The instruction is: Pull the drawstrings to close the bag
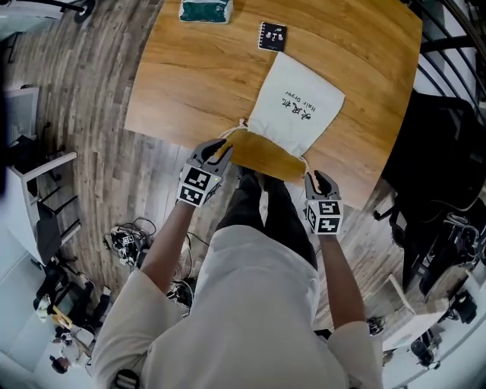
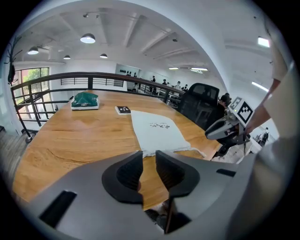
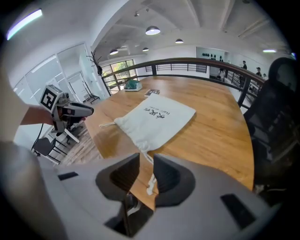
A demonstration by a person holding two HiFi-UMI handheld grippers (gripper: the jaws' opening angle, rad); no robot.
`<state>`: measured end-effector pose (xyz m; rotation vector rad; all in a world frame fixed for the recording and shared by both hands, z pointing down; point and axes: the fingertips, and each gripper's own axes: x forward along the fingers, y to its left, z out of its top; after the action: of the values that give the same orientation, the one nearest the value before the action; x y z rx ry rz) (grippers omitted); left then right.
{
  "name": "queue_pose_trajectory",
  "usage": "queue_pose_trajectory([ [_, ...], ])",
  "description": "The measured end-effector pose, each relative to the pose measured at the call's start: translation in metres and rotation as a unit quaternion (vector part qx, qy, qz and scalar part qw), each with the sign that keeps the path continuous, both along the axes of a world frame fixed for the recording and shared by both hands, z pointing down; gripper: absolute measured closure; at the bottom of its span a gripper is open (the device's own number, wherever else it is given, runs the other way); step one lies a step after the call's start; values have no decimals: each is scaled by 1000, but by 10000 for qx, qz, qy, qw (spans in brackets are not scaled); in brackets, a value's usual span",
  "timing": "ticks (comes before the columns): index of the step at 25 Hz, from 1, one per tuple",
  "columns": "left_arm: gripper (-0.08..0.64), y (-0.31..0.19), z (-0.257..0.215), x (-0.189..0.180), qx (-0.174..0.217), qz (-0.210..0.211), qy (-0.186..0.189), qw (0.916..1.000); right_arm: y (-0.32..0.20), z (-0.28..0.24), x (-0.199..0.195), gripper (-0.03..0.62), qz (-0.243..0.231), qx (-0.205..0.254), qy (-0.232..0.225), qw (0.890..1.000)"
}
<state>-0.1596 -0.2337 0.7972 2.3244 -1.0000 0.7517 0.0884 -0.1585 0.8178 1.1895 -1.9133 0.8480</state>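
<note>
Bag [image 1: 296, 106] lies on table [image 1: 197, 76] beside railing [image 2: 70, 76], possibly mezzanine.

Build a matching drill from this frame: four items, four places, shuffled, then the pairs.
Things:
1. white bag
2. green packet
3. black card
4. drawstring end

Places:
A. in the gap between the right gripper's jaws, which stand apart
B. farthest from the person on the table
C. just past the bag's closed end
D. lying flat, mouth at the table's near edge, toward the person

Pairs: 1-D, 2-B, 3-C, 4-A
</note>
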Motion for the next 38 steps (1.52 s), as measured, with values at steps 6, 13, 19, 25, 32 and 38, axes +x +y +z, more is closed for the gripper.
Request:
queue_pose_trajectory([
  [6,468,-8,43,-9,-102,76,-860,9962,7,28,-3,514,15,-300,69,9995],
  [13,445,-9,83,-11,-249,462,-1605,9856,8,42,-4,514,60,-392,80,9992],
  [19,515,-13,98,-20,-276,356,-1939,9800,10,55,-5,514,133,-469,198,9986],
  [25,549,-14,100,-27,-288,198,-1939,9804,11,75,-3,514,277,-619,431,9968],
  [32,555,-12,97,-26,-355,164,-1741,9839,3,87,3,515,533,-595,746,9940],
  [38,558,-6,102,-26,-656,123,-1531,9860,-2,88,15,581,881,-585,825,9910],
])
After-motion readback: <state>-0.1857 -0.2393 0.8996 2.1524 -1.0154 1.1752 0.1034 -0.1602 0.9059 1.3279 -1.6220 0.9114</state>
